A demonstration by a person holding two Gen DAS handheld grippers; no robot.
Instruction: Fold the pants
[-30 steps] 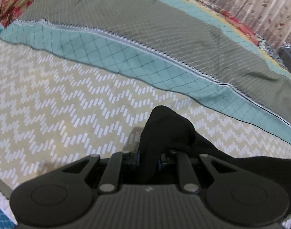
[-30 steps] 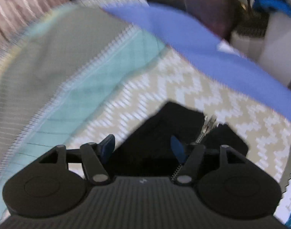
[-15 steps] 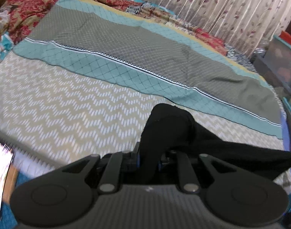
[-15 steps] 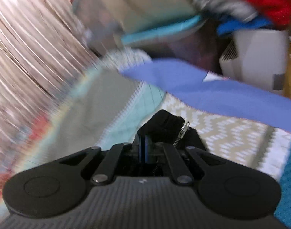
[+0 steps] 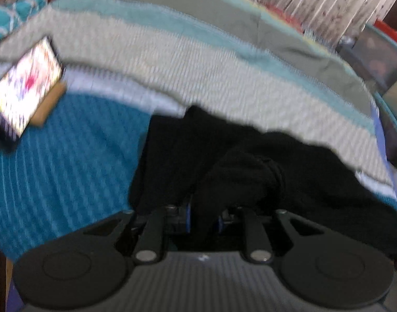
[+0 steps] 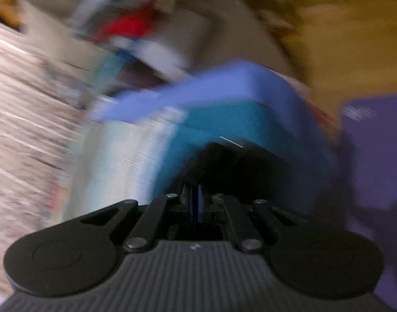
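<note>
The black pants [image 5: 297, 171] hang in a wide dark sheet over the near edge of the bed in the left wrist view. My left gripper [image 5: 202, 221] is shut on a bunched fold of the pants, which bulges up between the blue pads. In the blurred right wrist view my right gripper [image 6: 195, 202] is shut on another part of the black pants [image 6: 229, 166], with the blue pads pressed together. Both grippers hold the cloth lifted above the bed.
The bed carries a chevron, teal and grey patterned sheet [image 5: 198, 59] over a blue textured cover [image 5: 68, 161]. A lit phone [image 5: 24, 88] lies at the left edge. A curtain [image 5: 315, 0] hangs behind. A blue sheet edge [image 6: 224, 85] and wooden floor [image 6: 354, 39] show to the right.
My right gripper closed on the pants and swung away toward the bed's edge. My left gripper pulled back and up, drawing the pants toward the near edge; the phone came into view.
</note>
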